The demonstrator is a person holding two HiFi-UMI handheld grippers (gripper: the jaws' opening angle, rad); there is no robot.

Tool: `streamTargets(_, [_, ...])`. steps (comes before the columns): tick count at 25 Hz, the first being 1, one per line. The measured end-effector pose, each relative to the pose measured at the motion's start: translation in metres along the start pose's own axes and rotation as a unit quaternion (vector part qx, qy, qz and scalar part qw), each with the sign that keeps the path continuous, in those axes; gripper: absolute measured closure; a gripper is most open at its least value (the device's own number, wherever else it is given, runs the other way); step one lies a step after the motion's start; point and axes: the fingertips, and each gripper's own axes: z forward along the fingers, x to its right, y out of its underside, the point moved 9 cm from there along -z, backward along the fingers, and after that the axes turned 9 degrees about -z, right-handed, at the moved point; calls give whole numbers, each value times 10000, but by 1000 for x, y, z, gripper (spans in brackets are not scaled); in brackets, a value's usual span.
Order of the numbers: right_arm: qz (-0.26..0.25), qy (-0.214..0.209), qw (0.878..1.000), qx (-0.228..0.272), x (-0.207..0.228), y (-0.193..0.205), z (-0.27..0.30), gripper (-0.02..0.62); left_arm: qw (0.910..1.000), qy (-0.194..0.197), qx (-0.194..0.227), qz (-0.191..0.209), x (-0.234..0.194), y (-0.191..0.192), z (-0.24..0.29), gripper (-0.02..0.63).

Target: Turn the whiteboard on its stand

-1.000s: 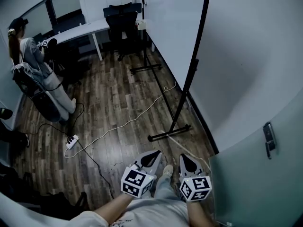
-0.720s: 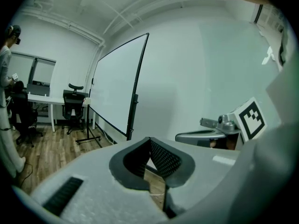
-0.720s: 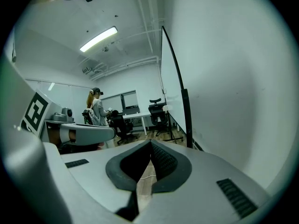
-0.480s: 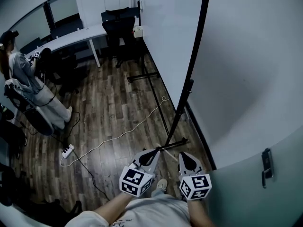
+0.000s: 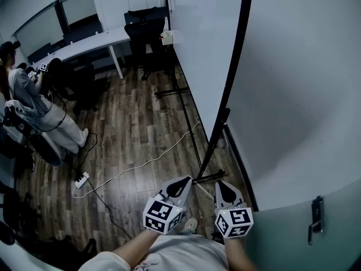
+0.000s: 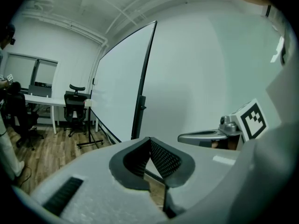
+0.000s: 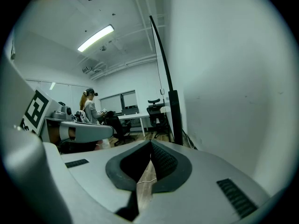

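Observation:
The whiteboard stands upright on its black stand, seen almost edge-on, with its near frame post running down to a foot on the wood floor. My left gripper and right gripper are held low, side by side, just short of that foot. Both are shut with nothing between the jaws, and neither touches the board. In the left gripper view the board and post lie ahead beyond the shut jaws. In the right gripper view the post stands just right of the shut jaws.
A white wall runs close behind the board, with a door and handle at lower right. A power strip and cables lie on the floor. A seated person, a desk and an office chair stand further back.
The view has come closer to the whiteboard: its near foot now lies right by the grippers' tips. Both grippers stay shut and side by side.

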Motion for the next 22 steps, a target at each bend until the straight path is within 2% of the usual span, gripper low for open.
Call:
streamTargets(3, [25,15,10000,-10,3,-3,13,589,10000,-45,-22,-10,-12,-5,5,595])
streamTargets(9, [21,168,9998,46,8,-18,38,589,9997,158,-140,119,-29,-19,22,595])
streamTargets(22, [-144,382,9992,51,15,-37,74,589,9994,333,-45,125,-64,-44,46,595])
